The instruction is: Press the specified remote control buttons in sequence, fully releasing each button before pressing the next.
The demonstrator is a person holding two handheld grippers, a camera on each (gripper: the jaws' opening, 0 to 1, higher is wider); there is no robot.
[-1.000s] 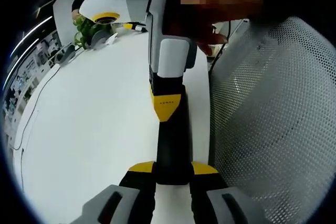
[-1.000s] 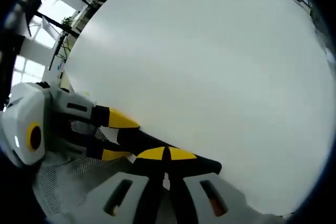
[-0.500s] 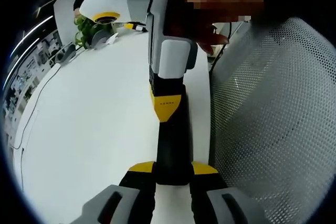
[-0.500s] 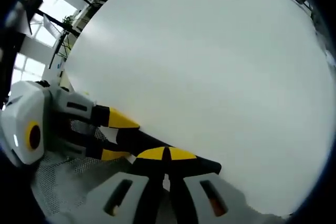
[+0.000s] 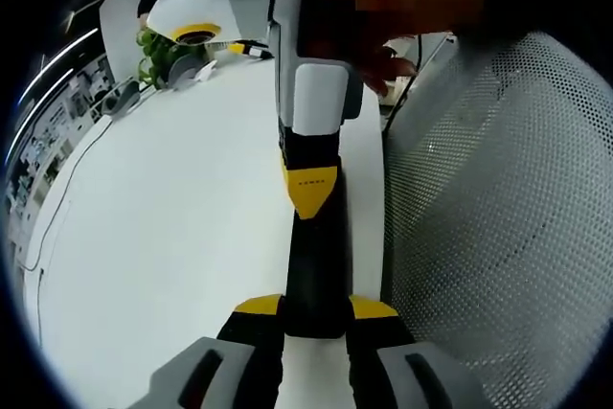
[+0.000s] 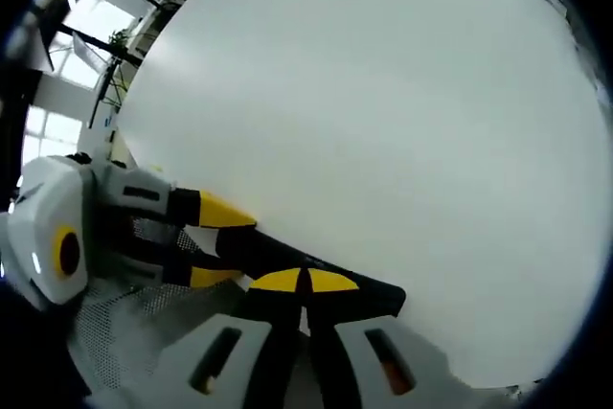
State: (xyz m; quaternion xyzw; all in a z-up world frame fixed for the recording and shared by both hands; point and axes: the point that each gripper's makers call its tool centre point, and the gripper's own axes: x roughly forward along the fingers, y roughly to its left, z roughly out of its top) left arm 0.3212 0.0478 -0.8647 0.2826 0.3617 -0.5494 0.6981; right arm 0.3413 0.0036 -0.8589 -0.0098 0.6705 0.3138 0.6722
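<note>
Mid-sequence, by the look of it. Holding the remote control (image 5: 316,256) in the left hand-held gripper (image 5: 316,306), jaws narrowed onto its two long sides, yellow tips flanking the black body. Pointing the remote away along the jaws, just above the white surface (image 5: 163,237) and near its right edge. Coming down from the far end with the right hand-held gripper (image 5: 313,189), jaws pinched together, carrying nothing, the joined yellow tip used as a pressing point and set on the top face of the remote.

Same contact in the right gripper view: closed tip of the right hand-held gripper (image 6: 305,282) resting on the remote control (image 6: 374,296), with the left hand-held gripper (image 6: 222,244) clamping it from the left.

Cannot tell which button lies under the tip, nor whether it is pressed down or merely touched; no buttons legible. Cannot tell how many presses are done. Probably left to do: lift clear for a full release, then shift along the remote to the next button.

Room for moving: plenty of bare surface (image 6: 383,122) to one side. Tight on the other, with a perforated mesh panel (image 5: 479,217) just beside the surface's edge and close to the remote. Some clutter and a plant (image 5: 151,50) at the far end, well apart.
</note>
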